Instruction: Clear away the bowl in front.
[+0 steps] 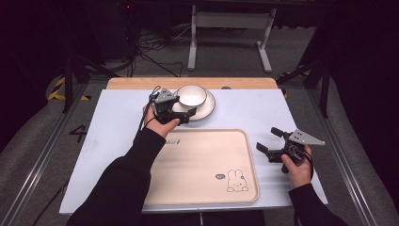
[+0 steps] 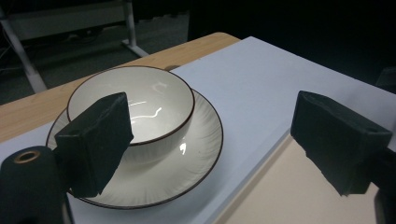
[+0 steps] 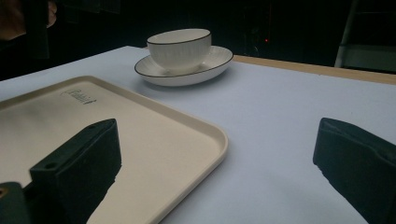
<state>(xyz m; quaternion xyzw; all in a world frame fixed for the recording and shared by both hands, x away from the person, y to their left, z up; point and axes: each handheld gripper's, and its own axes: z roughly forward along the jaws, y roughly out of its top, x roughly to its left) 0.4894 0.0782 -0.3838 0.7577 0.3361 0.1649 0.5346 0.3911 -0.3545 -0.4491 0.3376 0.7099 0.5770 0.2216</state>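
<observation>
High view: a white bowl (image 1: 191, 94) sits in a white plate (image 1: 207, 109) near the far edge of the surface (image 1: 117, 117), toward its middle. The left gripper (image 1: 184, 113) is at the plate's near-left rim, jaws spread wide around it but not pressing, as far as this view tells. A beige tray (image 1: 202, 165) lies at the near edge of the surface, bare apart from a printed rabbit. The right gripper (image 1: 269, 142) hovers just off the tray's right edge, jaws wide, holding nothing.

Left gripper view: one jaw stands over the plate (image 2: 187, 163) and in front of the bowl (image 2: 140, 100); the other hangs above the surface near the tray's (image 2: 289, 186) far edge. Nothing is clamped; the plate's rim lies between the open jaws.

Right gripper view: bowl (image 3: 180, 46) and plate (image 3: 215, 63) stand well beyond the tray (image 3: 154, 140); both jaws are wide apart over the tray's corner and the bare surface.

The step in hand looks like the approach to grasp the plate. Next, the left gripper likely needs to settle onto the rim, close firmly, and lift level so the bowl does not slide, probably toward the tray.
</observation>
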